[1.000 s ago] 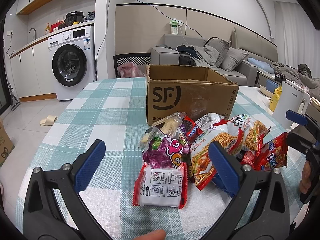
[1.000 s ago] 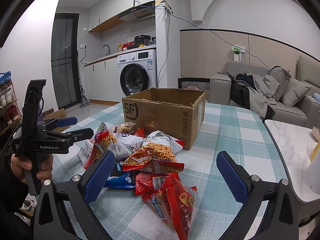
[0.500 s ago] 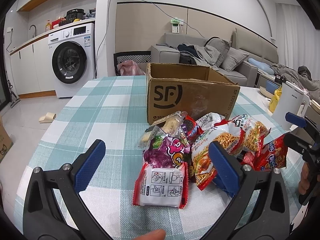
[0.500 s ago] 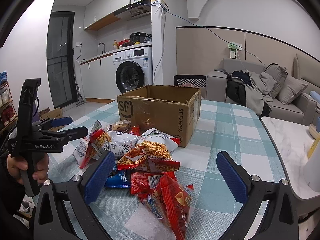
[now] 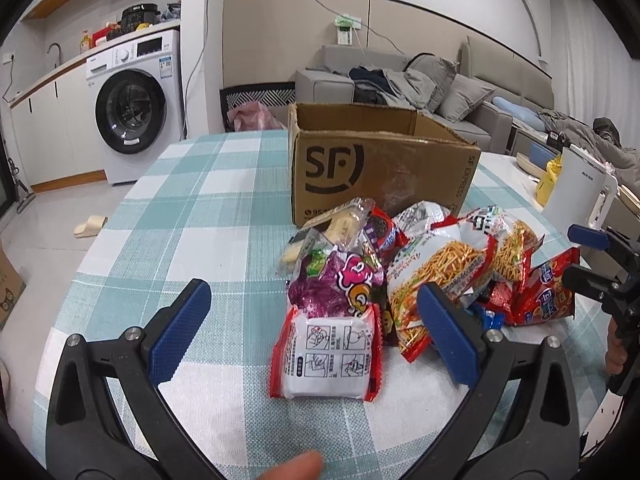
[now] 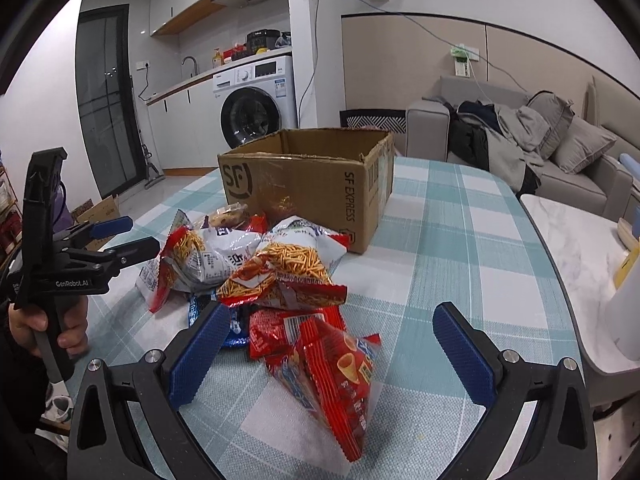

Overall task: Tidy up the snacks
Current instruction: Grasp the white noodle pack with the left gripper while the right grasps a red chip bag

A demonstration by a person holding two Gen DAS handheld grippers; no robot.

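From the left wrist view, the left gripper [image 5: 312,328] hangs wide open and empty over the checked tablecloth [image 5: 192,208], its blue pads straddling a white-faced packet with red edges [image 5: 328,356], the nearest of the snack pile [image 5: 420,264]. Behind the pile stands the cardboard box [image 5: 380,168], flaps up. Nothing looks packed yet, so I'd say this is the very start: picking a first snack. The next move probably calls for lowering onto that packet, closing gently on crinkly film, then carrying it over the box wall.

The right wrist view shows the right gripper [image 6: 332,356] equally spread and empty, framing a red cone-snack bag [image 6: 336,372]. Only this view looks some way into the box, where nothing shows, and it catches the person's hand [image 6: 60,328] gripping the left tool's handle
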